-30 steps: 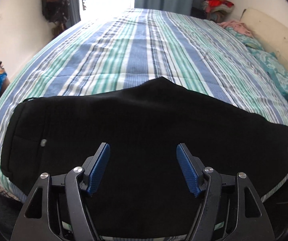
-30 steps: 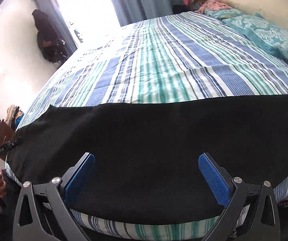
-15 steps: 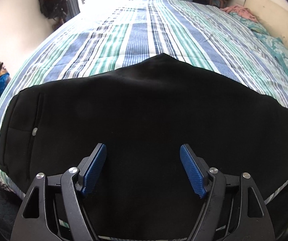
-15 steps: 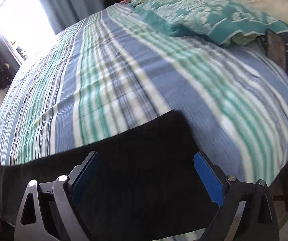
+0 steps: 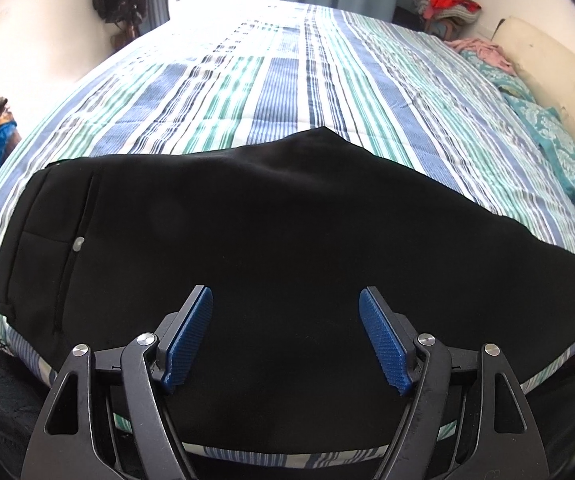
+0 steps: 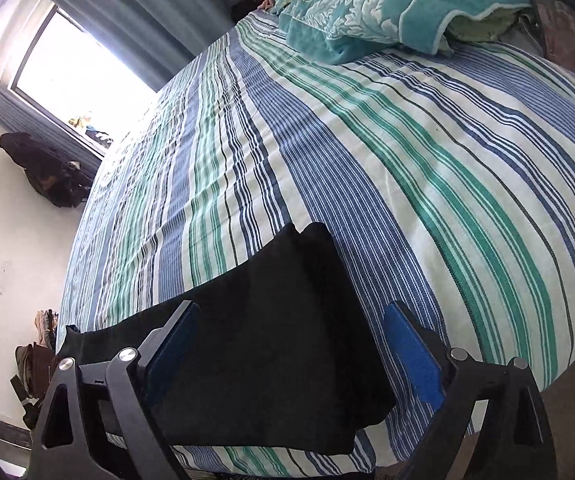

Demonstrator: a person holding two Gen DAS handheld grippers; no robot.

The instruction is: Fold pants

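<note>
Black pants (image 5: pixel 271 232) lie flat along the near edge of the striped bed (image 5: pixel 307 92), waistband and pocket button at the left, legs running right. My left gripper (image 5: pixel 285 296) is open and empty above the pants' middle. In the right wrist view the leg cuff end (image 6: pixel 287 320) lies on the bed near its front edge. My right gripper (image 6: pixel 291 312) is open and empty, its blue pads to either side of the cuff end, just above the cloth.
Teal patterned pillows (image 6: pixel 387 12) sit at the head of the bed on the right. A cream headboard (image 5: pixel 559 80) lies beyond them. Piles of clothes (image 5: pixel 447 4) stand by the curtain. A dark bag (image 6: pixel 51 176) hangs on the left wall.
My right gripper has swung right along the pants from their middle to the leg cuff end. My left gripper has shifted slightly over the pants' middle. Both stayed open.
</note>
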